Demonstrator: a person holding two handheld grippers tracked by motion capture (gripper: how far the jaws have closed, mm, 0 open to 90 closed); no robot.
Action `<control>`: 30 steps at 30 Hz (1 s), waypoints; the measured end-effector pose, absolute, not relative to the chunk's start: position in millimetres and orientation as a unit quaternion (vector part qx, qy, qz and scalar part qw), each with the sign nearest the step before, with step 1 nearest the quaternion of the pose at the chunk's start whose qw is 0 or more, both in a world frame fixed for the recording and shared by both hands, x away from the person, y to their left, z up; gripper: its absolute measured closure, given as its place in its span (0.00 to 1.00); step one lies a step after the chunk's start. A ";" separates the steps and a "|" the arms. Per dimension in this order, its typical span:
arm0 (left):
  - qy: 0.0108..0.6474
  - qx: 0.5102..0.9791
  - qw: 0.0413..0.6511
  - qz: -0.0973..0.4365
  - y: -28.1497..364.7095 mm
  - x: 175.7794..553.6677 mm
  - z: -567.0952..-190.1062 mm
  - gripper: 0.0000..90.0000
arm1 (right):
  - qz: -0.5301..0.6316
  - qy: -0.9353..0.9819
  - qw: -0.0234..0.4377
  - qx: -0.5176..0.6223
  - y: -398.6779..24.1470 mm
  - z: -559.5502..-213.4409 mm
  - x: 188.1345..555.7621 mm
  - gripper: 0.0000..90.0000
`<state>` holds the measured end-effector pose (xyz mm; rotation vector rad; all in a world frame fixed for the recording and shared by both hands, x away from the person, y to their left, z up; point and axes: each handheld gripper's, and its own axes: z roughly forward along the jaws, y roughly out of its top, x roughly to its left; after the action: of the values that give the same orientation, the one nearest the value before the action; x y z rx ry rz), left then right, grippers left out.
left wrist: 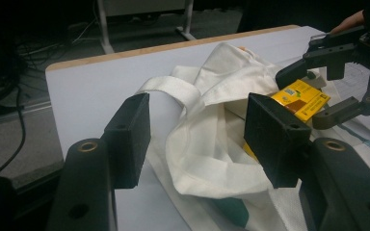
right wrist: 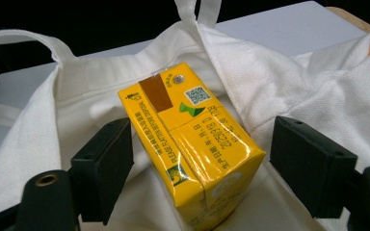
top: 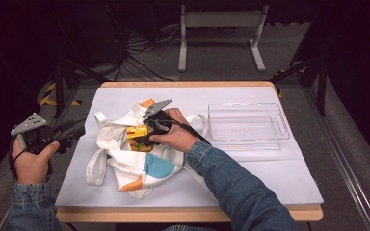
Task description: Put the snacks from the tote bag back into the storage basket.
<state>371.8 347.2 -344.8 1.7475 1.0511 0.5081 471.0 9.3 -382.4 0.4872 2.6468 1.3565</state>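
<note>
From above, the right gripper (top: 147, 136) reaches into the mouth of the white tote bag (top: 125, 163) on the table (top: 250, 178), with a clear plastic tray (top: 245, 126) well to its right. The right gripper view shows its jaws standing apart on either side of the yellow drink carton (right wrist: 192, 154) without pressing it. The left gripper (top: 72, 137) hangs off the table's left edge; its own view shows jaws apart, framing the bag's strap (left wrist: 173, 89).

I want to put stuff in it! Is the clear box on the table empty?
Yes, empty. The clear box shows nothing but its own see-through bottom and the white table cover beneath it in the high view.
</note>
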 end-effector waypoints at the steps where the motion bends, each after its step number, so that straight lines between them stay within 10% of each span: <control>1: 0.435 0.720 0.498 0.210 347.4 371.5 -344.8 0.48 | 0.448 0.878 0.063 0.159 9.8 -383.6 471.4 0.24; 16: 0.437 0.720 0.498 0.209 347.8 371.5 -346.0 0.48 | 0.433 0.890 0.074 0.119 18.4 -389.1 463.5 0.29; 30: 0.438 0.721 0.497 0.205 347.4 372.9 -347.6 0.48 | 0.410 0.904 0.078 0.095 11.1 -382.4 468.3 0.52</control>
<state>372.9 347.4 -347.6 1.7463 1.0600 0.4966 468.3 11.1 -382.4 0.2844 2.7059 1.2285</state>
